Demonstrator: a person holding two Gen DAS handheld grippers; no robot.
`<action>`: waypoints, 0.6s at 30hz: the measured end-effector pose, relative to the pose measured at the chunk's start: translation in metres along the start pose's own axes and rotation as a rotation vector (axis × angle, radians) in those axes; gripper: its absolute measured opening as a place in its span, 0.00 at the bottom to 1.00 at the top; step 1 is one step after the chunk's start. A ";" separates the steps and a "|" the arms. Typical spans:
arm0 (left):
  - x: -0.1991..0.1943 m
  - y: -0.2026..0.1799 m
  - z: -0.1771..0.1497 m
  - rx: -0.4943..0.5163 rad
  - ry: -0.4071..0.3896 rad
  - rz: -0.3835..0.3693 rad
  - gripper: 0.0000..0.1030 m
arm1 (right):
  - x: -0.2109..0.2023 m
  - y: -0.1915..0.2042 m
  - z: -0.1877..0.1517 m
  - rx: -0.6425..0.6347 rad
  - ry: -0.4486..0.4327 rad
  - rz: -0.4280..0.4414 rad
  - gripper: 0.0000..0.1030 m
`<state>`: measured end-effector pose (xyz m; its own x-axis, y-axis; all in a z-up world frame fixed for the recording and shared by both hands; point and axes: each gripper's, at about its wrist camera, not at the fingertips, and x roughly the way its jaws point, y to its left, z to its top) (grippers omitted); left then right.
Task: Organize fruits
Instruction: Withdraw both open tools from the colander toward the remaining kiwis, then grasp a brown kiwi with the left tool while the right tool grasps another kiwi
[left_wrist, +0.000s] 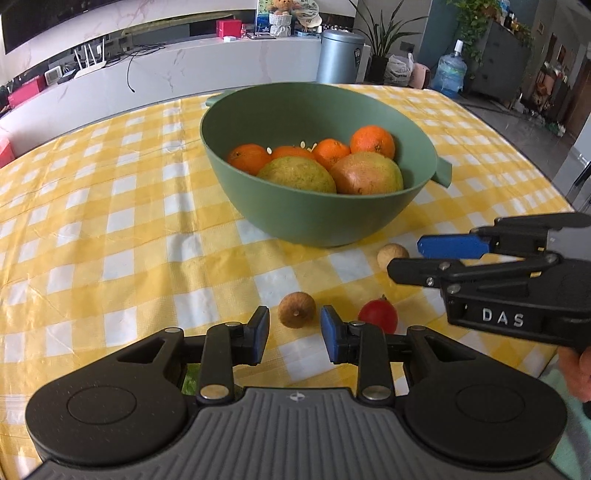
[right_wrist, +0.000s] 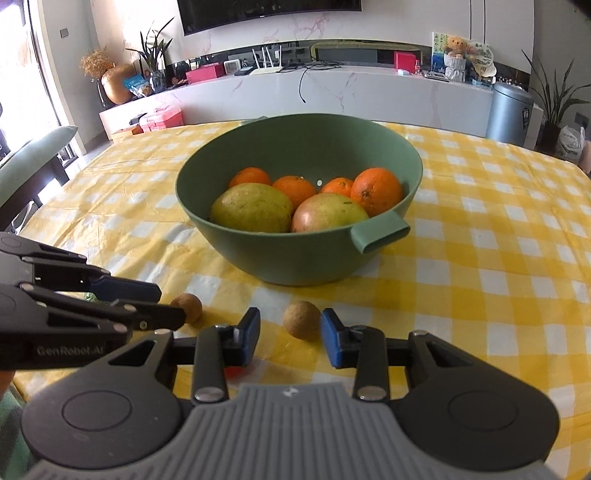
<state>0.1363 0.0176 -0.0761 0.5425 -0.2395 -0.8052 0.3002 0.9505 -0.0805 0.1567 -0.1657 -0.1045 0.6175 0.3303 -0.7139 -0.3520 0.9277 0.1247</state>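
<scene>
Both grippers have their jaws partly open, holding nothing. The left gripper (left_wrist: 293, 334) faces a small round brown fruit (left_wrist: 296, 309) near the table's front edge; the right gripper (right_wrist: 290, 334) faces another (right_wrist: 301, 319). A bump could roll them off — the big green plastic bowl (left_wrist: 295, 221) sits mid-table.

The left tool (left_wrist: 294, 334) points steeply down at the desk (left_wrist: 110, 229), its blue pads (left_wrist: 263, 329) apart with nothing pressed between them; a small brown fruit (left_wrist: 296, 309) lies just ahead of the gap. The right tool (right_wrist: 290, 334) tilts down likewise, jaws parted around open space just short of another brown fruit (right_wrist: 301, 319); part of a hand (left_wrist: 576, 373) shows behind its body.
</scene>
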 end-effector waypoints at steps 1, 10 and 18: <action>0.002 0.000 -0.001 -0.003 0.008 0.003 0.36 | 0.001 0.000 0.000 -0.002 0.002 -0.003 0.33; 0.015 0.003 0.002 -0.051 0.035 -0.012 0.36 | 0.014 -0.007 0.000 0.032 0.033 0.016 0.31; 0.020 0.002 0.005 -0.054 0.031 -0.018 0.32 | 0.019 -0.006 -0.001 0.019 0.046 0.001 0.28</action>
<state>0.1513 0.0141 -0.0897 0.5126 -0.2508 -0.8212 0.2664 0.9557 -0.1255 0.1702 -0.1653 -0.1193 0.5839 0.3233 -0.7447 -0.3387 0.9307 0.1385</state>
